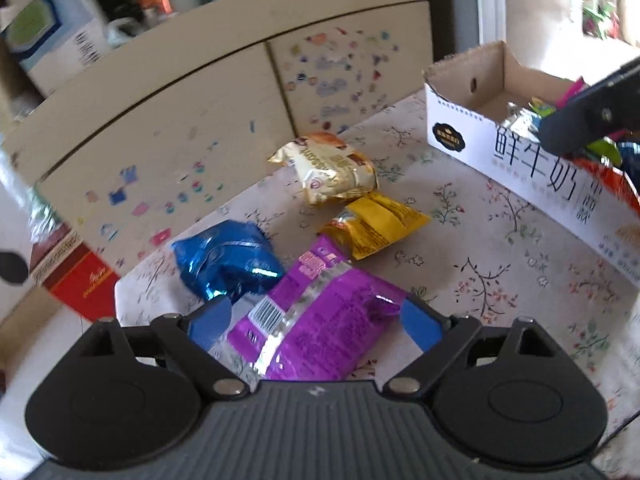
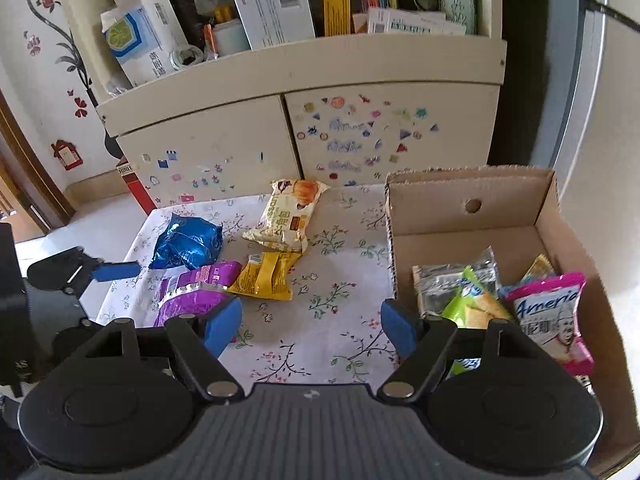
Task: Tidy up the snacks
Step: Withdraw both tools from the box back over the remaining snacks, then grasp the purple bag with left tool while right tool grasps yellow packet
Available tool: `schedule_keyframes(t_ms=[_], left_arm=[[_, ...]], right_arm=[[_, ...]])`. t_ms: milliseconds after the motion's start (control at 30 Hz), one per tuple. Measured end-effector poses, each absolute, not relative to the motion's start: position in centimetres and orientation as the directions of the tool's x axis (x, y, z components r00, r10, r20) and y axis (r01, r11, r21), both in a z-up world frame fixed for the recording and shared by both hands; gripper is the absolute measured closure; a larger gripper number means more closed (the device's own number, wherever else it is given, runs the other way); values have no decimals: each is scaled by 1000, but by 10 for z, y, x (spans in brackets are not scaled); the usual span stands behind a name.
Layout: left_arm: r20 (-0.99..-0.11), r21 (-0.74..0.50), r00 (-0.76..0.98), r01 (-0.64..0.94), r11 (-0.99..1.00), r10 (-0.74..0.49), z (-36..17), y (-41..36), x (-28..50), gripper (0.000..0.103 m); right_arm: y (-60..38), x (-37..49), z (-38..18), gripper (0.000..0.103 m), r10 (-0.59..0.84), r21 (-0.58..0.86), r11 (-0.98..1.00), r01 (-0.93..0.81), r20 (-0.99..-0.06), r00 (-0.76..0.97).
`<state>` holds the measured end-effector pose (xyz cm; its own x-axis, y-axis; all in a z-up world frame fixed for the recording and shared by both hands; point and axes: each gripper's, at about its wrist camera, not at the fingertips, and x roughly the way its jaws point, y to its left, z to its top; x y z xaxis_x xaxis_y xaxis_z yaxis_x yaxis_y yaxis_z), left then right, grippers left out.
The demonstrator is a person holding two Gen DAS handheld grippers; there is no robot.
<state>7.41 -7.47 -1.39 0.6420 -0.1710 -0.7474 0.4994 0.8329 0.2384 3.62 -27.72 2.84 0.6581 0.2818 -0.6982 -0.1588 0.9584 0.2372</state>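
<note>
Straddling the purple snack packet point(image 1: 316, 320) on the floral worktop point(image 1: 480, 248), the left claw point(image 1: 316, 322) stood released, pads not yet pressing. The right claw point(image 2: 312, 326) hung released and empty beside the cardboard box point(image 2: 468, 196). Next, likely: clench, lift, carry to box.

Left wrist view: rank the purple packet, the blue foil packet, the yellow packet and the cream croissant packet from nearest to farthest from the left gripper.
1. Purple packet: between the open fingers of the left gripper.
2. Blue foil packet: just beyond the left finger.
3. Yellow packet: farther out, right of centre.
4. Cream croissant packet: farthest, near the table's far edge.
</note>
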Motion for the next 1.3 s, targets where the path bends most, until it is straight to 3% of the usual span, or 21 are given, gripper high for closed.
schedule_keyframes(t_ms=[467,633,900,1100,1300], left_arm=[[-775,227,592,587,777,-221,-45,-81,97,13],[-804,165,548,580,798,-233,-45,-76,99,29],[-818,101,517,561,822,-252,-37,-59,85,37],[-822,79,514,529,845,-246,-37,-45,87,37],[-827,88,512,524,847,-231,-44,-45,91,28]], right_arm=[[-253,61,7,21,289,261,956,-136,-744,603],[-249,75,-6,21,274,279,957,-83,-764,584],[-230,100,-26,21,259,269,961,-69,-776,575],[-219,117,-38,21,272,288,956,-61,-785,556],[-206,129,-47,21,259,278,959,-51,-794,550]])
